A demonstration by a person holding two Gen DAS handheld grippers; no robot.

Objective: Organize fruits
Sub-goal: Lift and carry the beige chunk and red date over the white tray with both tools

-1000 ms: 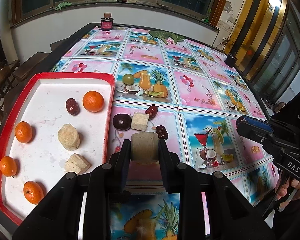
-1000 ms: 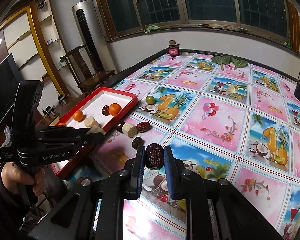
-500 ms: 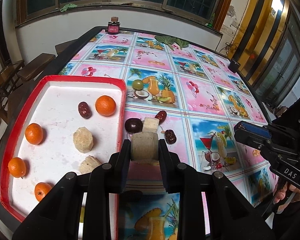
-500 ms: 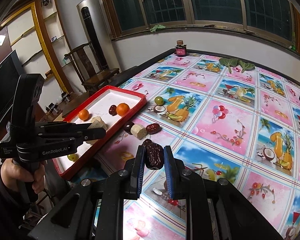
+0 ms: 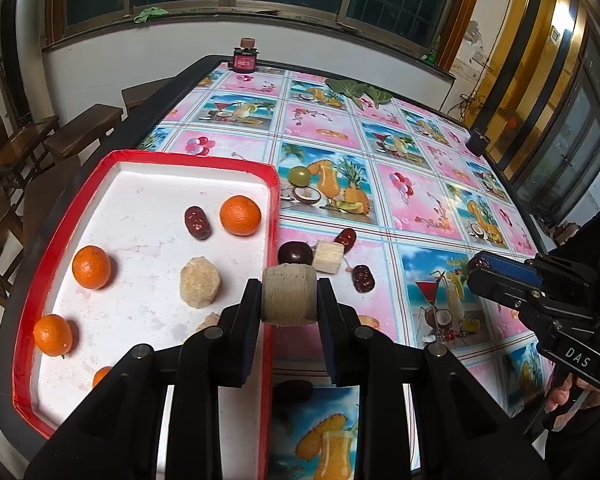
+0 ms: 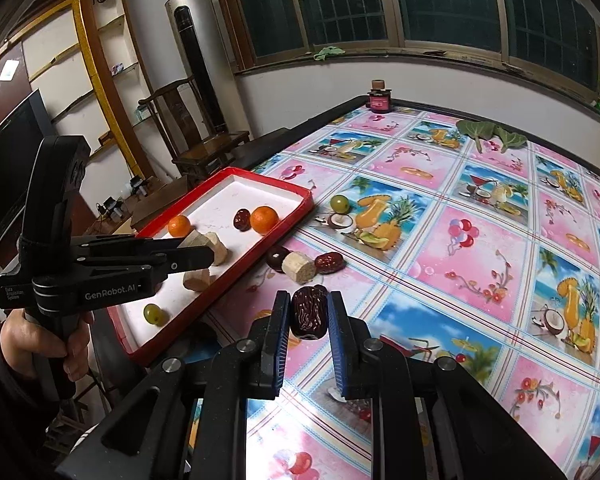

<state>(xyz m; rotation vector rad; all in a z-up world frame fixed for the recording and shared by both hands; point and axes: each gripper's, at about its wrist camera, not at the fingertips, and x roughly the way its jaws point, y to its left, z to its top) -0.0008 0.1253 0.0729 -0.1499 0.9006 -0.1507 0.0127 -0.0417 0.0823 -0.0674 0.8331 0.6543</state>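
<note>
Currently, two hand-held tools hover over a counter (image 5: pixel 420 184) covered in a bright fruit-print cloth. The left tool (image 5: pixel 289 300) is clamped on a pale, fibrous sugarcane chunk (image 5: pixel 289 299), a short cylinder whose long axis runs crosswise between the two fingers. The right tool (image 6: pixel 309 312) is clamped on a wrinkled dark red date (image 6: pixel 309 313), held upright with its long axis pointing away from the camera's base.

A red-rimmed white tray (image 5: pixel 274 184) lies at the counter's left side. It lies forward and to the left of the left tool, with its right rim almost directly under the held chunk. The left hand is clearly the nearer one; the right tool is off to the tray's right, over the cloth. Inside the tray sit small oranges (image 5: pixel 240 215), a date (image 5: pixel 197 222) and another sugarcane chunk (image 5: pixel 199 284); the right view also shows a green fruit (image 6: pixel 154 314) there. Just outside the rim, a dark round fruit (image 5: pixel 295 252), a cane piece (image 5: pixel 328 256) and two dates (image 5: pixel 363 278) wait on the cloth.

Compared with a second ago, both tools keep the same grips, and the left one has drifted leftward, bringing the tray rim under its load.
</note>
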